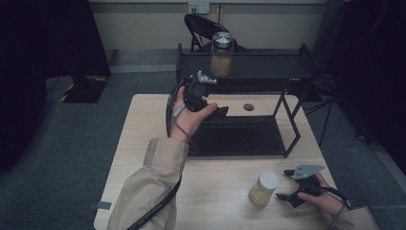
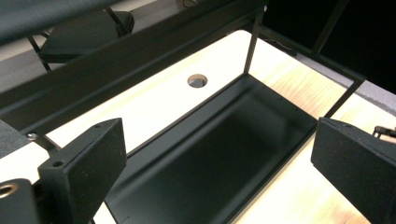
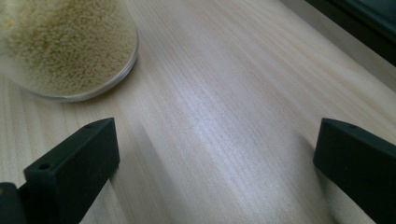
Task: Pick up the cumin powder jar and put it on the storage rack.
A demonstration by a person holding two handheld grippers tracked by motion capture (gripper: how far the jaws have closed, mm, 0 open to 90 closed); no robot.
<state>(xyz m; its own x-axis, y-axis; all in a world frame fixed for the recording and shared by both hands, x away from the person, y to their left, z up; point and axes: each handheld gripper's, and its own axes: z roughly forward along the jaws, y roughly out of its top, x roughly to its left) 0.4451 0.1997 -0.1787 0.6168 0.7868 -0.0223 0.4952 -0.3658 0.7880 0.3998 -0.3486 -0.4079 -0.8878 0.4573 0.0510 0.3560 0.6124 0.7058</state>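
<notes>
No legible text, label, brand, number or sign appears in any view. The jar on the table [image 1: 264,188] has a plain white lid and clear sides without a label. The jar on the shelf [image 1: 222,54] has a bare metal lid and no readable marking. A wall plate [image 1: 198,7] behind the chair carries a small yellowish patch, possibly a sticker, too small and blurred to read. Yellow-and-black striped tape [image 1: 64,97] lies on the floor at left, bearing no characters.
</notes>
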